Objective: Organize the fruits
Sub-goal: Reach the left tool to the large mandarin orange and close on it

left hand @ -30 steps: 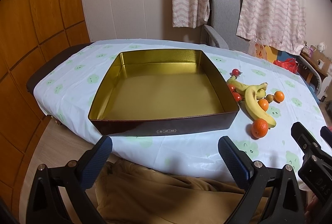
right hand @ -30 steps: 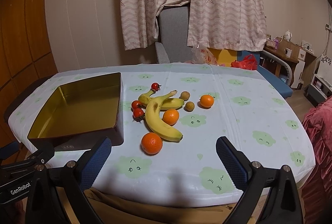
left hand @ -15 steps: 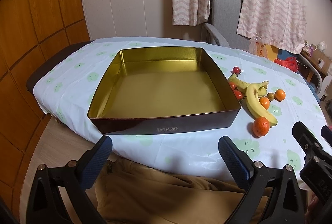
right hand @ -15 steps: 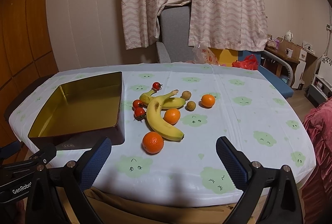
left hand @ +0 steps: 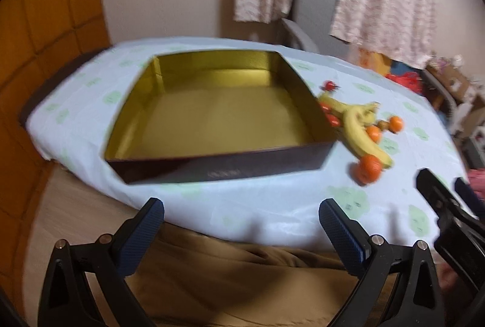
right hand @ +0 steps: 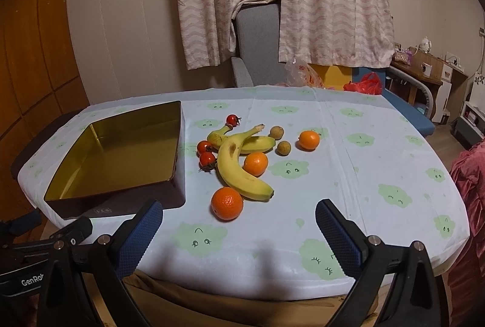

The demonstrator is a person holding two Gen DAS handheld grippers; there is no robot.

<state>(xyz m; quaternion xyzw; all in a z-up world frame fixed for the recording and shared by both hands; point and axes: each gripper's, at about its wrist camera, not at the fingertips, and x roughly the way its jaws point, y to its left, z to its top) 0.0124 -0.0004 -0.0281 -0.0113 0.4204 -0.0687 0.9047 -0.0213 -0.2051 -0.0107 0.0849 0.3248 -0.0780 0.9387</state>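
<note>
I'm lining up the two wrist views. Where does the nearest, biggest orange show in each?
Left wrist: nearest orange, right of centre, blurred.
Right wrist: same orange, centre, just ahead of the open fingers.
Shared landmark: gold-lined tin, left of the fruit.

L gripper (left hand: 241, 225): jaws wide apart, nothing between pads, held low off the near edge of the table (left hand: 272, 205), above person's lap. R gripper (right hand: 239, 225): same, jaws spread, empty, near table edge, just right of L unit.
</note>
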